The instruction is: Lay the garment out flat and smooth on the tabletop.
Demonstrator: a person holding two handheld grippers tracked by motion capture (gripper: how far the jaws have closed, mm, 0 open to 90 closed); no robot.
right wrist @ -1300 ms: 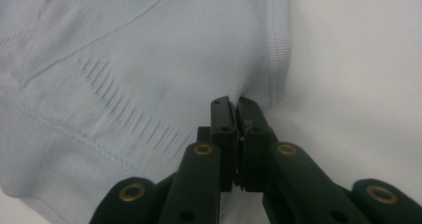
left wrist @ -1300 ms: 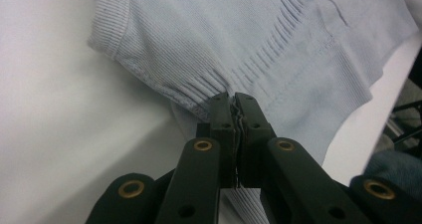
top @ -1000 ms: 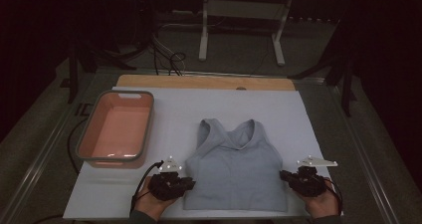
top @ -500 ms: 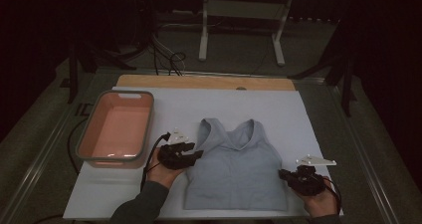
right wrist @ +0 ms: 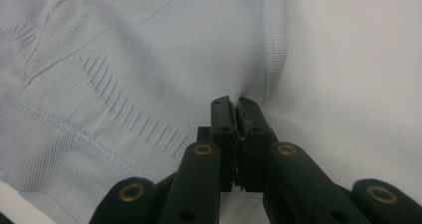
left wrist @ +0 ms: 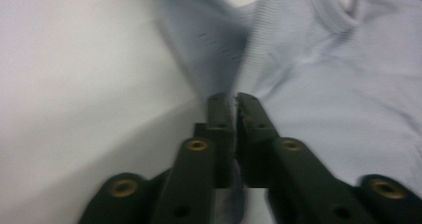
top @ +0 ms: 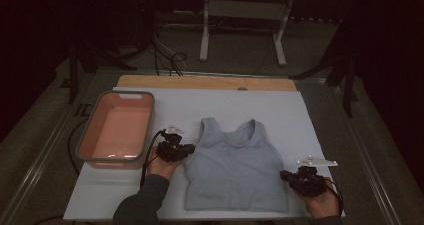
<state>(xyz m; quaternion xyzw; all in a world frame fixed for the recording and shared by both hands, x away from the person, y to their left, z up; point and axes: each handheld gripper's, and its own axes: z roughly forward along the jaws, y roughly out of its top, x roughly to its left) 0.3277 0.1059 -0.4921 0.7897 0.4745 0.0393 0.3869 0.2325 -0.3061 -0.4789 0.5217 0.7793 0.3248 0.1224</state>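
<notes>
Fabric of the pale blue crop top (top: 235,167), lying flat on the white mat (top: 320,120), sits pinched in both my claws: left gripper (top: 186,149), jaws just closing, at its armhole edge; right gripper (top: 286,175) clamped on its lower hem corner.

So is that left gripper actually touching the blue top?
Touching: in the left gripper view the left gripper has its jaws pinched on the blue top.
</notes>
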